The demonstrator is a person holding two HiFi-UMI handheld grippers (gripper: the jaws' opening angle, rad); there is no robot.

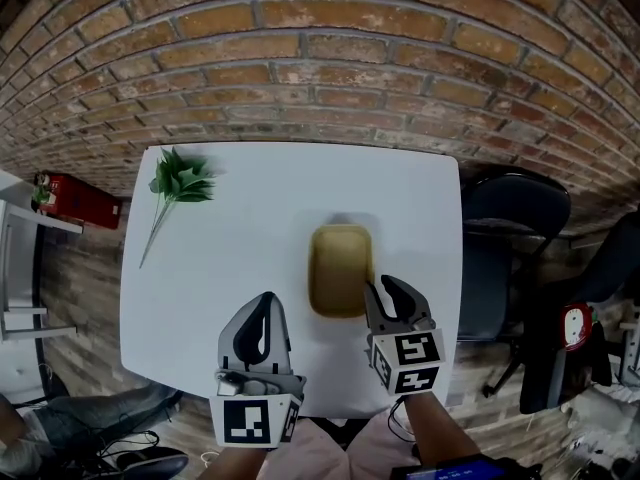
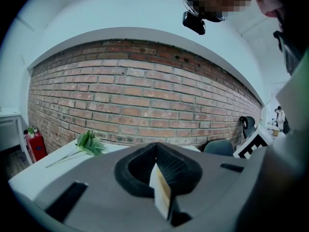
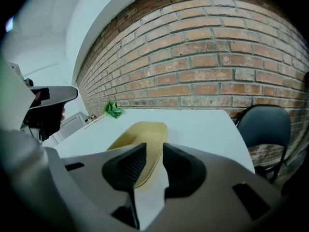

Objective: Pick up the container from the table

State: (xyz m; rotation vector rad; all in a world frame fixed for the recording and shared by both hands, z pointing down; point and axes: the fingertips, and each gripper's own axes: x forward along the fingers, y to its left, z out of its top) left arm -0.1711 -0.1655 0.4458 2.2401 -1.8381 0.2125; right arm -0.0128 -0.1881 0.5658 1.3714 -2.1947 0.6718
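Observation:
A shallow tan container (image 1: 340, 268) lies on the white table (image 1: 250, 248), a little right of the middle. My right gripper (image 1: 390, 298) is at its near right corner, open, and its left finger is close beside the rim. In the right gripper view the container (image 3: 142, 134) stretches ahead and its right rim lines up with the gap between the jaws of the right gripper (image 3: 154, 151). My left gripper (image 1: 262, 313) hovers over bare table left of the container, its fingers meeting at the tips. In its own view the left gripper (image 2: 155, 146) is shut on nothing.
A green leafy sprig (image 1: 180, 180) lies at the table's far left corner. A dark chair (image 1: 510, 233) stands right of the table, with a brick wall (image 1: 330, 58) behind it. A red fire extinguisher (image 1: 75, 198) is on the floor to the left.

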